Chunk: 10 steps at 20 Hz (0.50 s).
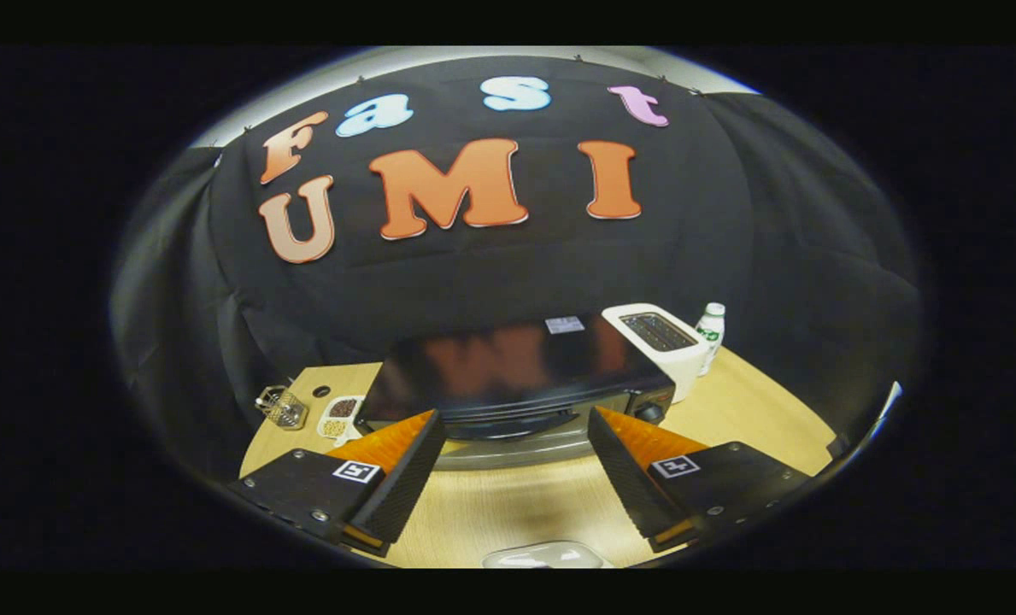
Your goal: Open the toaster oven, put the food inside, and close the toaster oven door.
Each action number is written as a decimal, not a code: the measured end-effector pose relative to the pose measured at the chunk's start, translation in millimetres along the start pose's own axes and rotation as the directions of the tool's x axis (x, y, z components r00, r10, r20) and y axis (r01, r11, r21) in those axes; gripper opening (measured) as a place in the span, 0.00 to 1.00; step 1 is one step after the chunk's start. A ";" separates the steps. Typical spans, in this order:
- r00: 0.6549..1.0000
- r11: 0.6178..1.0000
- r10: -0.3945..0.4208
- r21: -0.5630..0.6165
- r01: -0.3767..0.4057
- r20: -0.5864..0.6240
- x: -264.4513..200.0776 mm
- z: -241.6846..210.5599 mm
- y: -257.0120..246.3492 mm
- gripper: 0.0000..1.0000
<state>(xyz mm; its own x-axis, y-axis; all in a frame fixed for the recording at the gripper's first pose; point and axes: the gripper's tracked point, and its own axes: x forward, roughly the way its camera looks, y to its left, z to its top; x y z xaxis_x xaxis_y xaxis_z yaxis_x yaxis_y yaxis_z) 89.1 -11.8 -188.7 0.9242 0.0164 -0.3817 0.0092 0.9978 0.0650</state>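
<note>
A black toaster oven (516, 369) with a glossy top stands on the wooden table (516, 512), just ahead of my gripper (514, 420). Its door looks closed, and the handle bar (516, 418) runs across the front between my fingertips. My fingers (405, 474) are spread wide apart with nothing between them, hovering above the table in front of the oven. A pale dish (543, 557) lies on the table close under the gripper; what it holds is hard to make out.
A white slot toaster (663, 346) stands right of the oven, with a small white bottle (710, 329) behind it. Left of the oven sit a divided white dish of grains (339, 417) and a small wire basket (283, 407). Black cloth walls the booth.
</note>
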 end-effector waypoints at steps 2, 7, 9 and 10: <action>0.998 1.000 0.009 -0.013 -0.008 0.058 -13.4 25.9 5.3 0.99; 0.986 0.999 0.016 -0.034 -0.010 0.166 -51.7 68.6 13.6 0.99; 0.980 0.999 0.025 -0.042 -0.017 0.199 -67.8 82.1 19.6 0.99; 0.977 0.999 0.028 -0.042 -0.020 0.212 -75.2 87.0 22.0 0.99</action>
<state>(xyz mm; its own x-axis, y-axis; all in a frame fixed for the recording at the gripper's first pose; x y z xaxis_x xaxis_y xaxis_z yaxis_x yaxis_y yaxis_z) 53.0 3.3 -78.4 0.9840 0.0308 -0.1757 -0.0253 0.9991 0.0336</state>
